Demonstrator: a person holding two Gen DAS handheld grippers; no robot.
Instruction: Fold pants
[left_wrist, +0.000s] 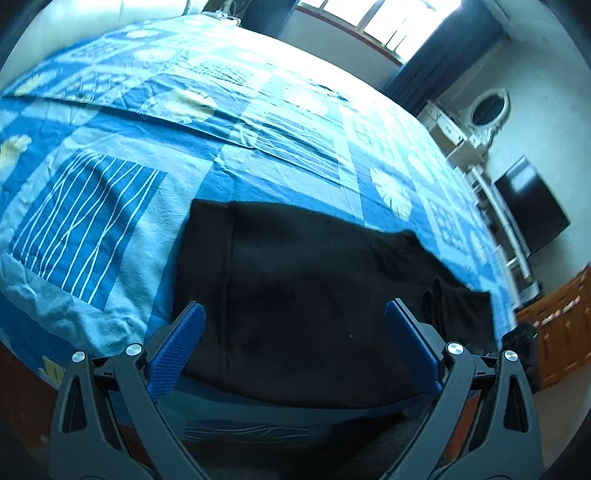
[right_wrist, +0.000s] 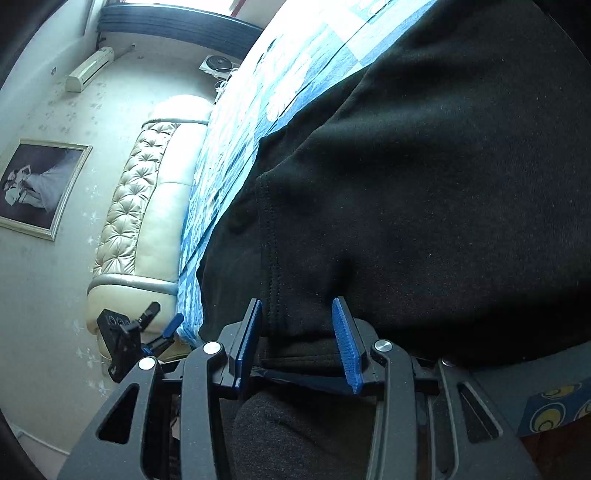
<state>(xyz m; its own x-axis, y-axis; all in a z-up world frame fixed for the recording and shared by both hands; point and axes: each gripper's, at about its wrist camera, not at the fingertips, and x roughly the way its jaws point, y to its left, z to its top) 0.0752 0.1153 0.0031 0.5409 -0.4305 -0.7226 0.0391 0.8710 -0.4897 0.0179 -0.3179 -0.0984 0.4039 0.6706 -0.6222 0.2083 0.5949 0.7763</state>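
Black pants (left_wrist: 314, 295) lie folded on the blue patterned bedspread (left_wrist: 110, 206), near the bed's front edge. My left gripper (left_wrist: 293, 314) is wide open just above the pants, with blue pads on either side of the cloth and nothing held. In the right wrist view the pants (right_wrist: 424, 184) fill the frame. My right gripper (right_wrist: 297, 314) has its blue pads partly closed around a seamed edge of the pants, with the cloth between them; the pads do not visibly pinch it. The left gripper (right_wrist: 147, 332) also shows in the right wrist view, at the bed's edge.
A cream tufted headboard (right_wrist: 147, 206) runs along the bed. A white dresser with an oval mirror (left_wrist: 487, 110) and a dark television (left_wrist: 528, 206) stand past the bed's far side. A wooden cabinet (left_wrist: 557, 325) is at the right. A framed picture (right_wrist: 37, 184) hangs on the wall.
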